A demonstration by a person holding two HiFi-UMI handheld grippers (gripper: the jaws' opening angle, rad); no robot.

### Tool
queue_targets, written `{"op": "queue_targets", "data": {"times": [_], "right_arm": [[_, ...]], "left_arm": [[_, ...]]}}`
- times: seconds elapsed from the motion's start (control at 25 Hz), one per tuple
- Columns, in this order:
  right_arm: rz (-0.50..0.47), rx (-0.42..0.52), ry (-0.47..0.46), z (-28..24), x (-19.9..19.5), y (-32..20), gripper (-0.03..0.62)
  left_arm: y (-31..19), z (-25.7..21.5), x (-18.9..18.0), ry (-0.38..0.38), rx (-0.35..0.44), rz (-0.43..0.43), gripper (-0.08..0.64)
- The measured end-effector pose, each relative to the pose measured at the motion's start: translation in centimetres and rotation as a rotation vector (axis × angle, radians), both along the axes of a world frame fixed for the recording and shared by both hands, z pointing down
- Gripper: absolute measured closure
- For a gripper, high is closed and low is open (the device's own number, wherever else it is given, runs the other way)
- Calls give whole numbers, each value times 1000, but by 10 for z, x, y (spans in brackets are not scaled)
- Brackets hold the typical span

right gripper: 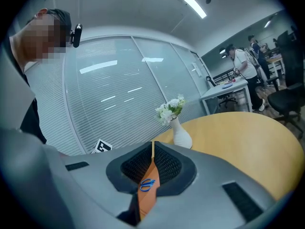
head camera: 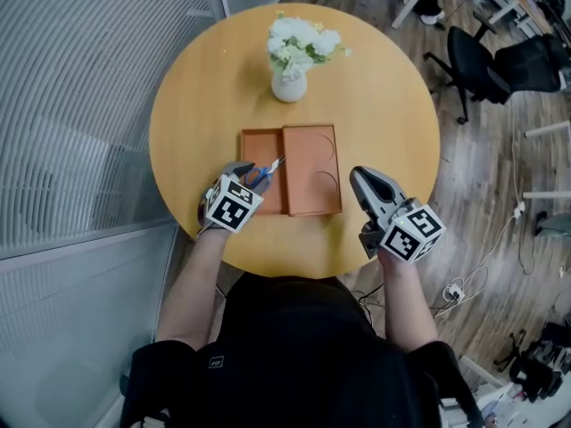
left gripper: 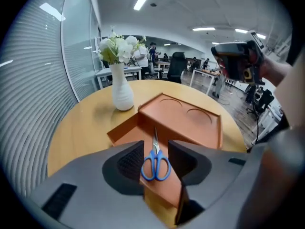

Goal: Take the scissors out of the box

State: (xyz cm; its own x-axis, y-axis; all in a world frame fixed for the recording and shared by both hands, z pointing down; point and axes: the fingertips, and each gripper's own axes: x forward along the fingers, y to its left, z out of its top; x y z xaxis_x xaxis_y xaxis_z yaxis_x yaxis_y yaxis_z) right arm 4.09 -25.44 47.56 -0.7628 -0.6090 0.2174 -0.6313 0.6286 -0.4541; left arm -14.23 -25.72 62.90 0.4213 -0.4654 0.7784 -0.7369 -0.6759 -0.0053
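Not out yet, by the look of it; the blue-handled scissors (left gripper: 156, 162) lie flat in the uncovered left part of the orange box (head camera: 244, 150), blades pointing toward the vase; what I take for its lid (head camera: 312, 172) covers the rest. The left gripper (head camera: 252, 176) hangs just over them, tongs spread wide either side of the handles, pads not pressing; closing and lifting remain, I'd say. The right gripper (head camera: 364, 182) sits near the box's right edge, tongs pinched together on nothing. A round wooden table (head camera: 384, 96) carries it all, with a white vase of flowers (head camera: 289, 83) behind the box; ribbed glass partition (head camera: 80, 105) on the left, wood floor (head camera: 500, 159) and black office chairs (head camera: 473, 65) beyond.
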Motion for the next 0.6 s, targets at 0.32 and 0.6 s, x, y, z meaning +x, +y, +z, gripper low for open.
{"op": "queue_targets", "data": {"times": [0.32,0.6], "right_arm": [[5,-22,-17,9,23,2,554],[14,-21,-15,8,44,0,554]], "left_arm": [[6,45,7,-202,-100,82,396],[6,64,7,-365,-155,124,405]]}}
